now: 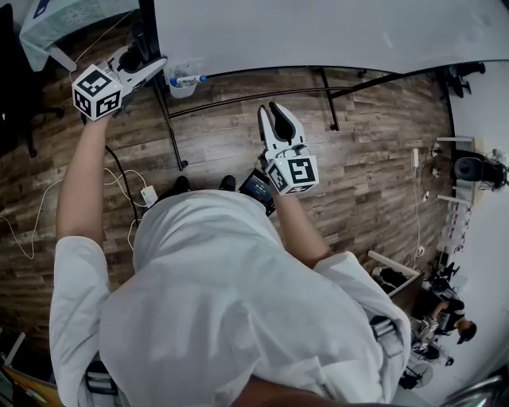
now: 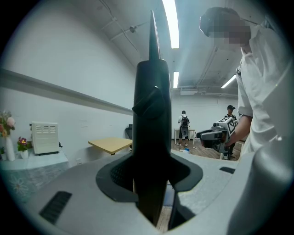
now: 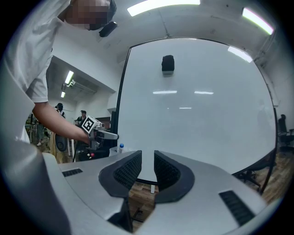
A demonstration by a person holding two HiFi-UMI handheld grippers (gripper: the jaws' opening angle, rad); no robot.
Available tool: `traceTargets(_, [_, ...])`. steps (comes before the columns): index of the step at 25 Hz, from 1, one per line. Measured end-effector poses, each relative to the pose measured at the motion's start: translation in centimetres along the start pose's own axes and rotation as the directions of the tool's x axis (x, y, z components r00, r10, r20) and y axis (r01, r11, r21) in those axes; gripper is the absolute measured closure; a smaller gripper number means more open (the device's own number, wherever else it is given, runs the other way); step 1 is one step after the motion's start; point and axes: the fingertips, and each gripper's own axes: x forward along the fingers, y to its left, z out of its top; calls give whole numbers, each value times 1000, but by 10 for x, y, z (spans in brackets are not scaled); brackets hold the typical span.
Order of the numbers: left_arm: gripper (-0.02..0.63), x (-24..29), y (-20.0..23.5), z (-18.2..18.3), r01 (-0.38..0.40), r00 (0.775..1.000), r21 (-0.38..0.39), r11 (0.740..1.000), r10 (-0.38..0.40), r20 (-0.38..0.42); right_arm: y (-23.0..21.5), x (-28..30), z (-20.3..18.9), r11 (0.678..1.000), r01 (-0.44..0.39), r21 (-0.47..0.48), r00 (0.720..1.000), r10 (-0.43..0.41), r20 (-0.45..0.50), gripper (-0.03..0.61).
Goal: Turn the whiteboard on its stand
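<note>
The whiteboard (image 1: 318, 32) spans the top of the head view, its black stand legs (image 1: 330, 99) on the wood floor below it. My left gripper (image 1: 153, 68) is at the board's left side, shut on its black edge frame (image 2: 151, 137), which stands upright between the jaws. My right gripper (image 1: 276, 119) hangs in front of the board near its lower edge, jaws slightly apart with nothing between them. In the right gripper view the white board face (image 3: 193, 105) fills the picture, with a black eraser (image 3: 167, 64) stuck high on it and my left gripper (image 3: 104, 135) at its left edge.
A small holder with a blue-capped marker (image 1: 184, 81) hangs by the board's left post. Cables and a power strip (image 1: 148, 195) lie on the floor at left. A cloth-covered table (image 1: 64, 20) stands at top left. A yellow table (image 2: 110, 144) and people (image 2: 183, 121) are farther off.
</note>
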Motion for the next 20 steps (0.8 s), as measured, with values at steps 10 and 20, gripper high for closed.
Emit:
traceTargets(10, [436,-27,7,-4,-2,1000,3,1000,2,5,20,12,-2,1000,-25,7,1000,25,-2,500])
traceTargets(20, [436,-55,12,-8,-2,1000,4,1000,2,1,29,14,-2,999,-33,-5,999,33,-9,500])
